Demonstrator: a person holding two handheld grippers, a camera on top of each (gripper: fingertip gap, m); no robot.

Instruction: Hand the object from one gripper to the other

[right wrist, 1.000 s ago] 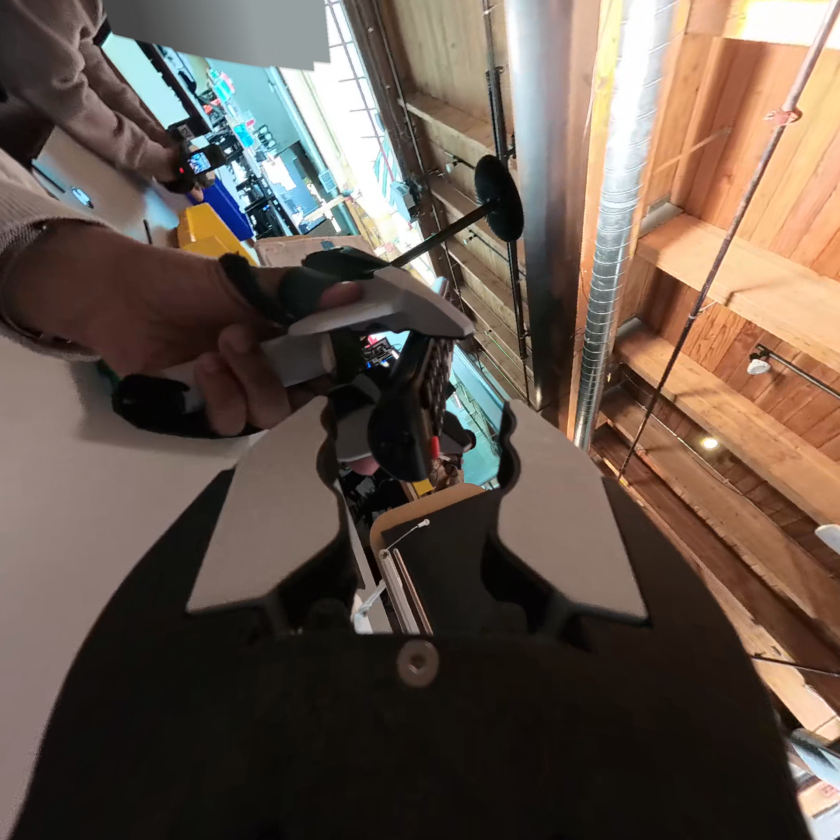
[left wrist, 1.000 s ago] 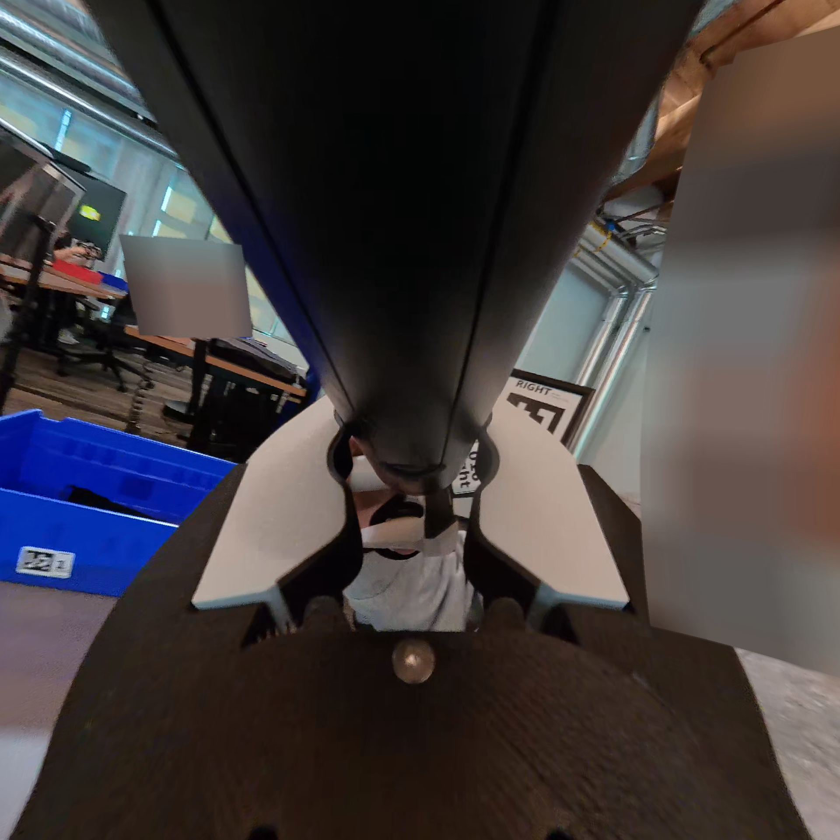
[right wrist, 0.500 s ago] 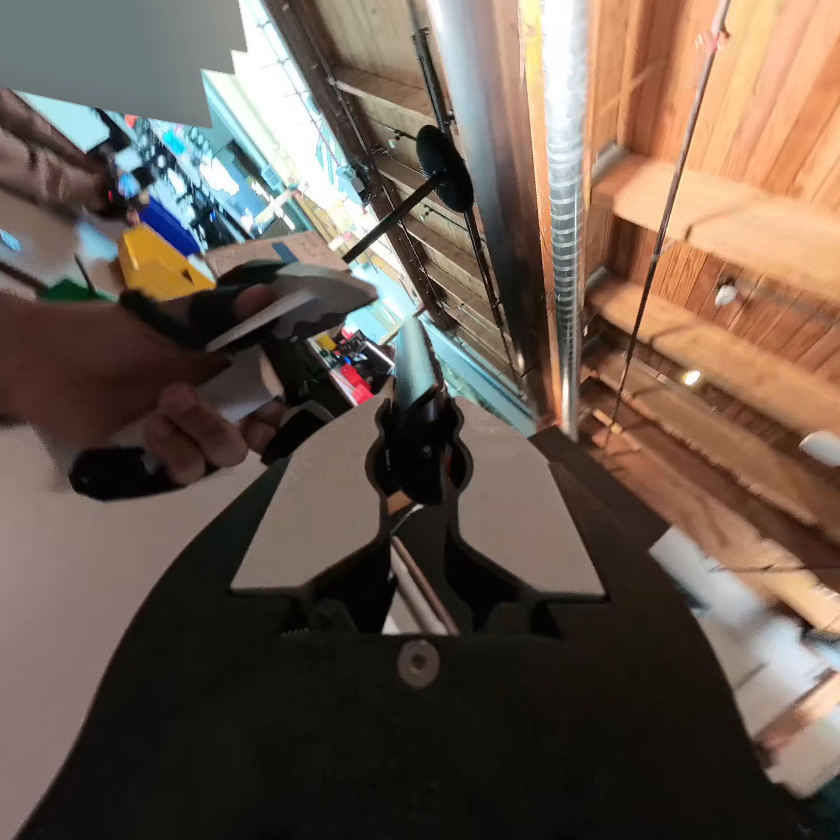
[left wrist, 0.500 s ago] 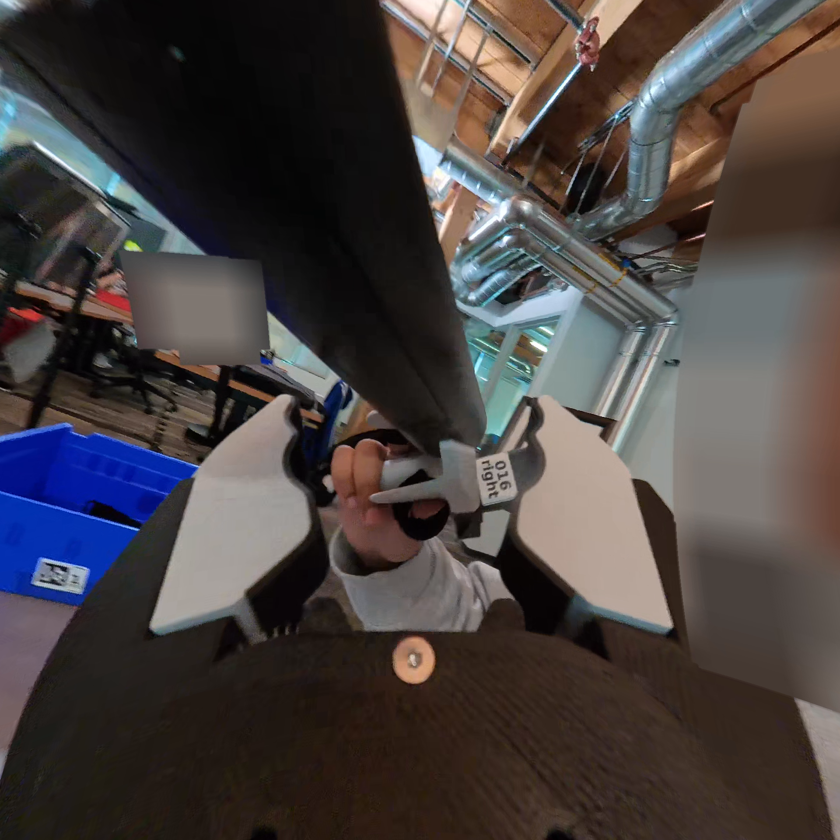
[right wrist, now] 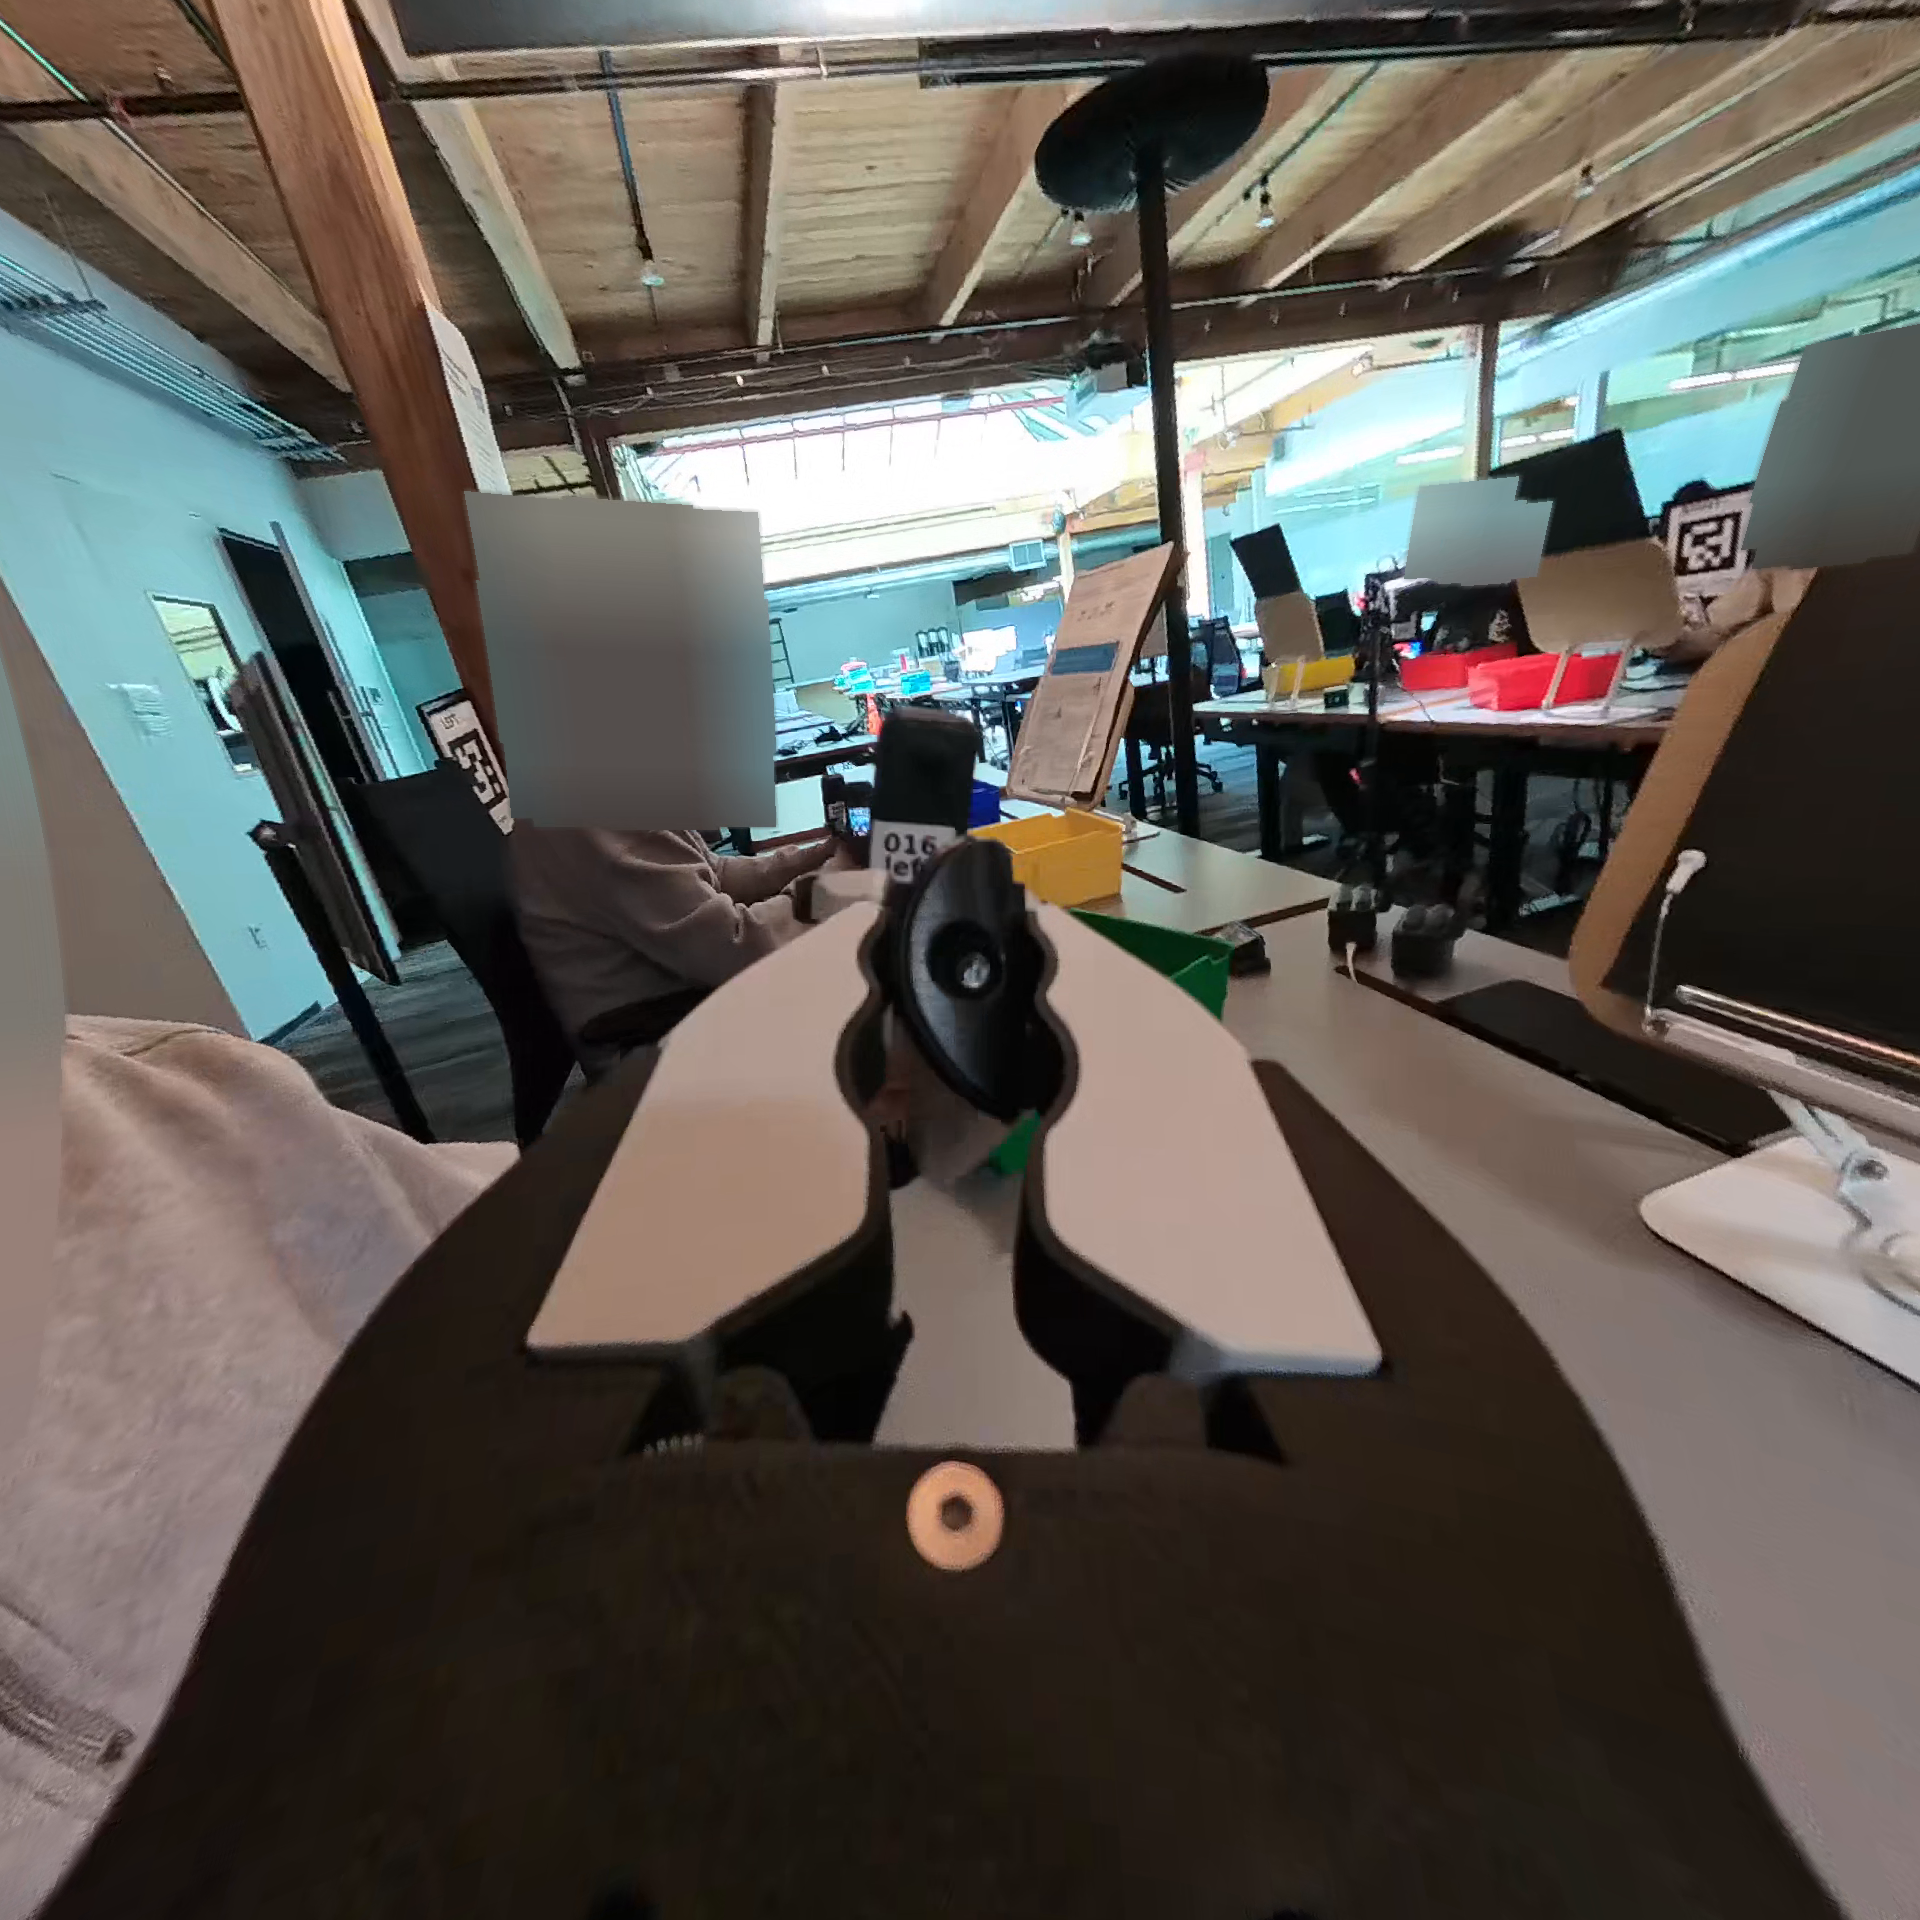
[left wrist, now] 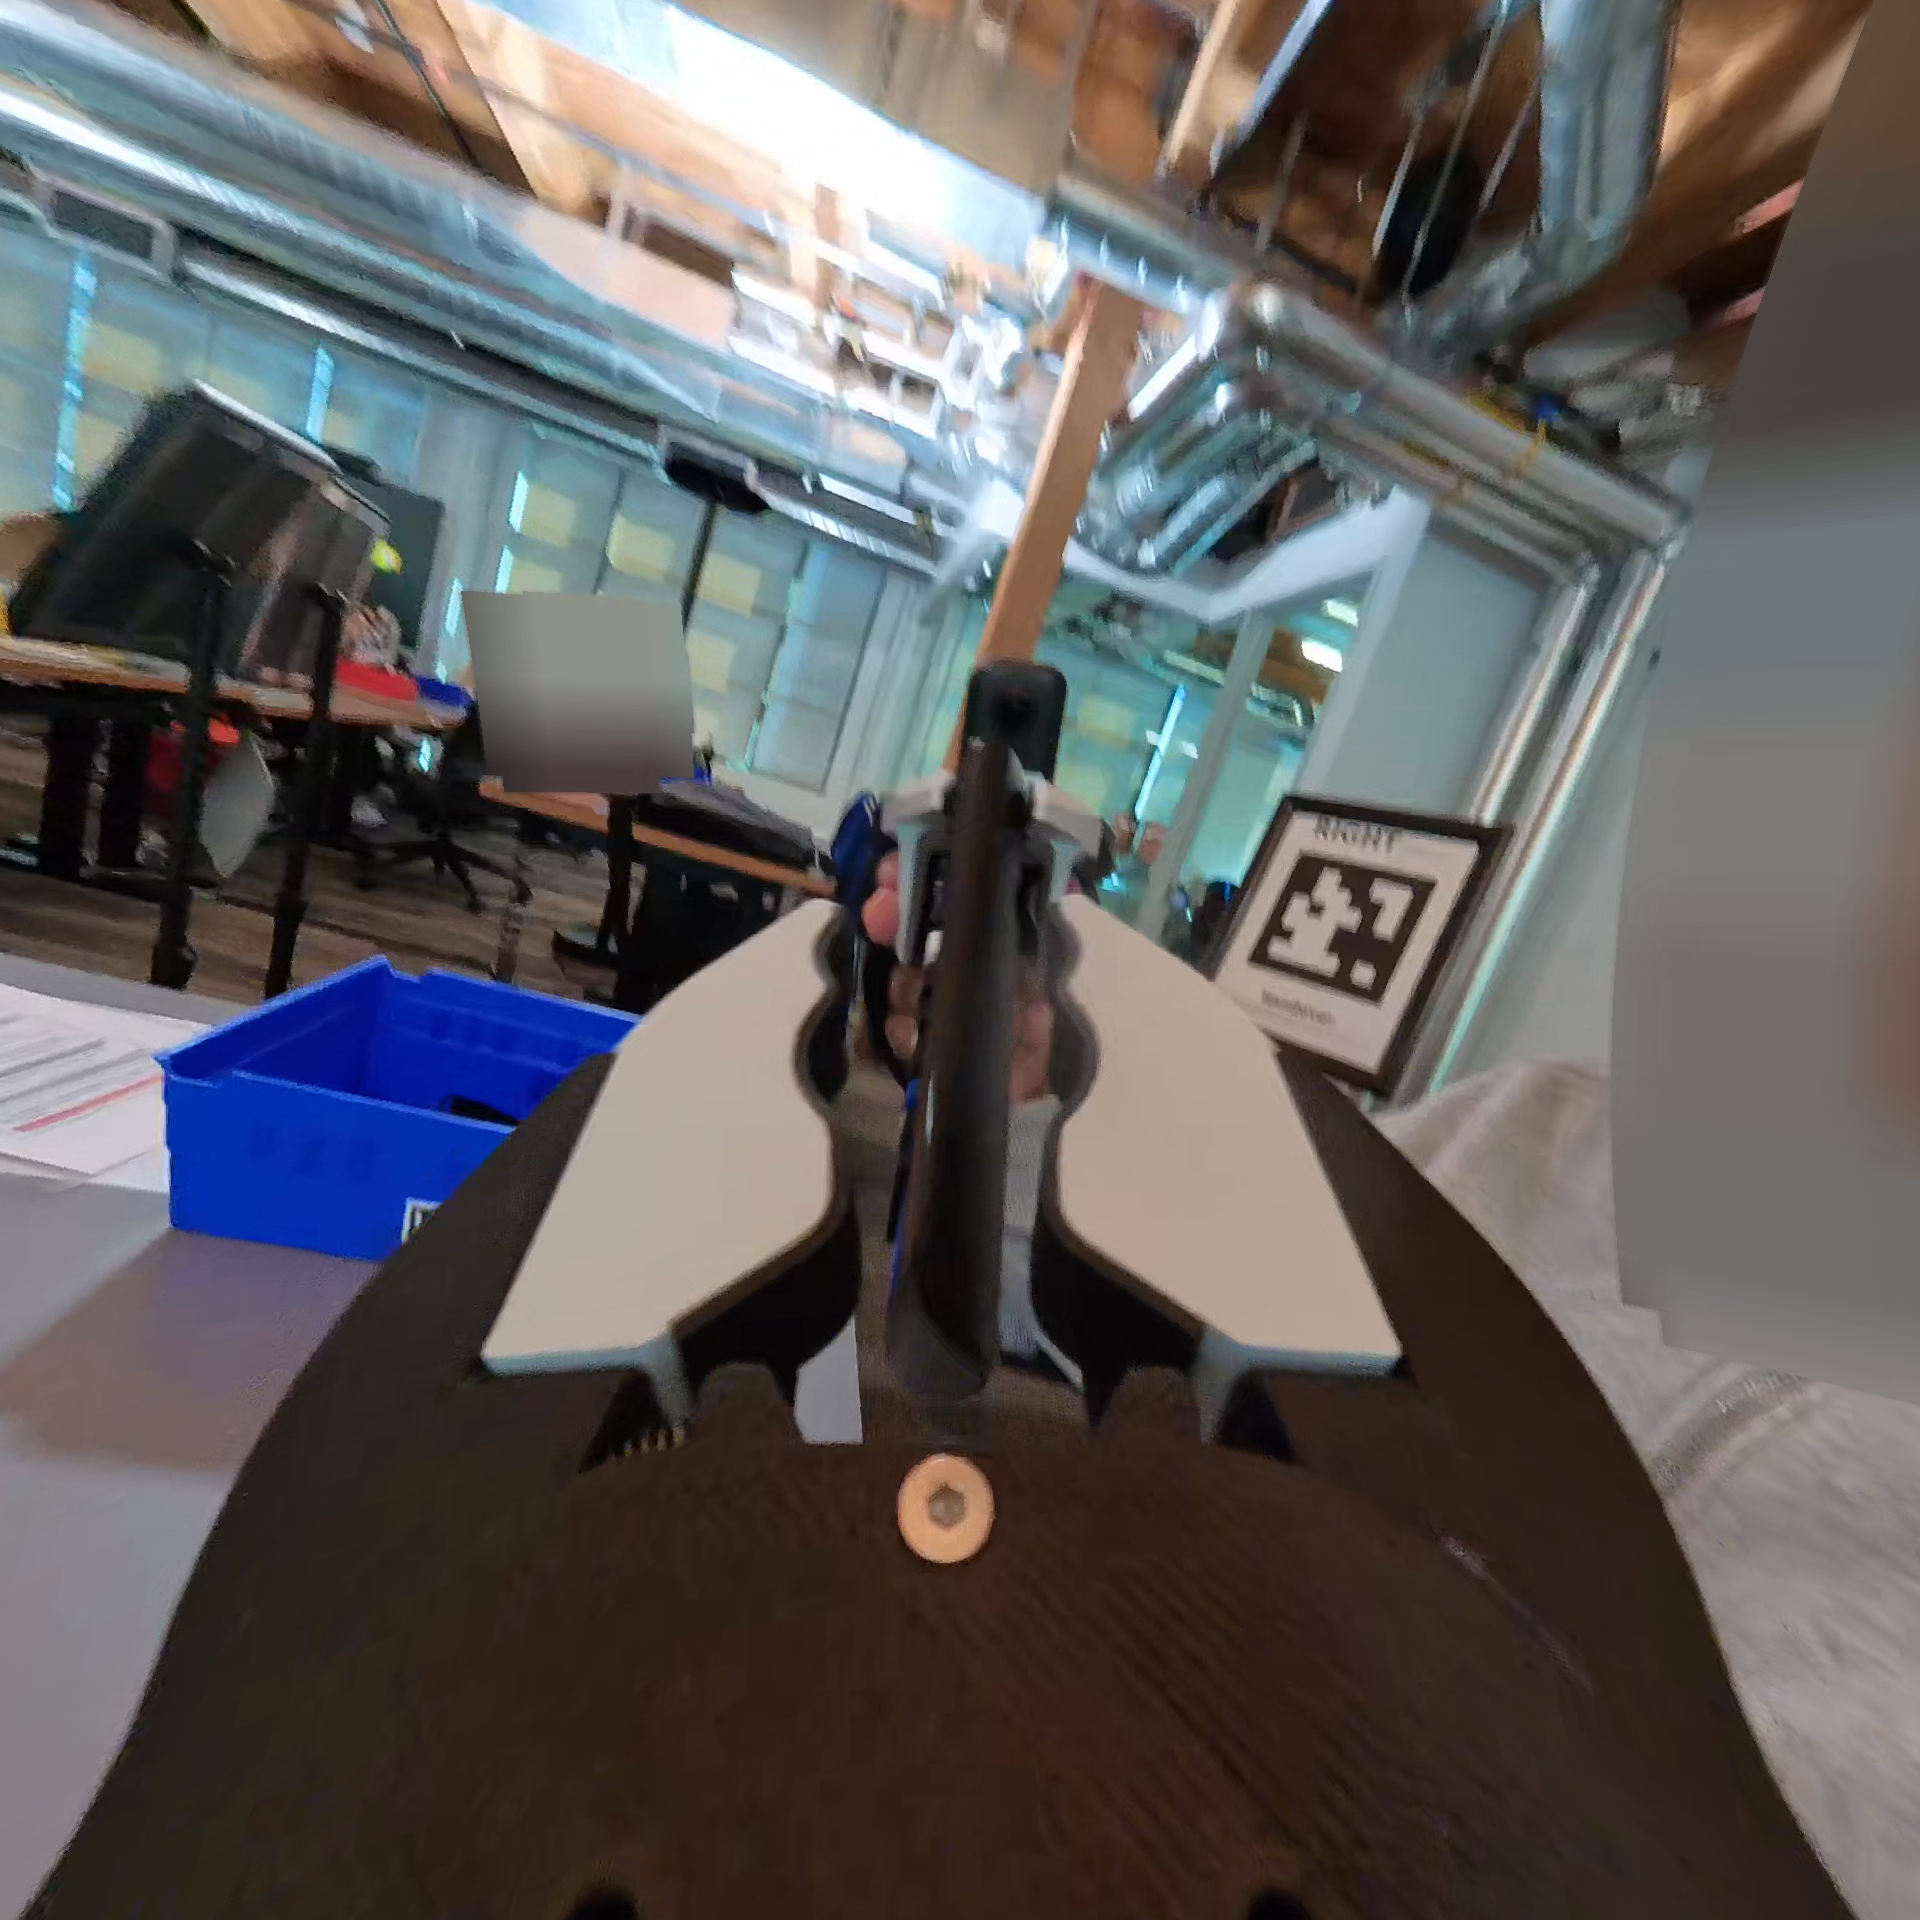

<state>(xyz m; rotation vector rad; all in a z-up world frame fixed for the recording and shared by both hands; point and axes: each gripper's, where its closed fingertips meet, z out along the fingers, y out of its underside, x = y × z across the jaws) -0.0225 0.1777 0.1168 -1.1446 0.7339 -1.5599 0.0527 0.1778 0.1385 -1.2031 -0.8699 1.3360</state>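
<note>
Blue bin (left wrist: 343, 1101) left of black object (left wrist: 961, 1091)

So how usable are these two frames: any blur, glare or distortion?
Left wrist view: motion blur smears the ceiling pipes and background; the black object between the fingers stays fairly sharp. Right wrist view: mostly sharp, but the skylight is blown out, and the object is dark with little detail. Both show fisheye bending at the edges.

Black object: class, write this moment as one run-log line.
right gripper: shut on black object | left gripper: open, fingers either side of it | handover: not complete
</note>
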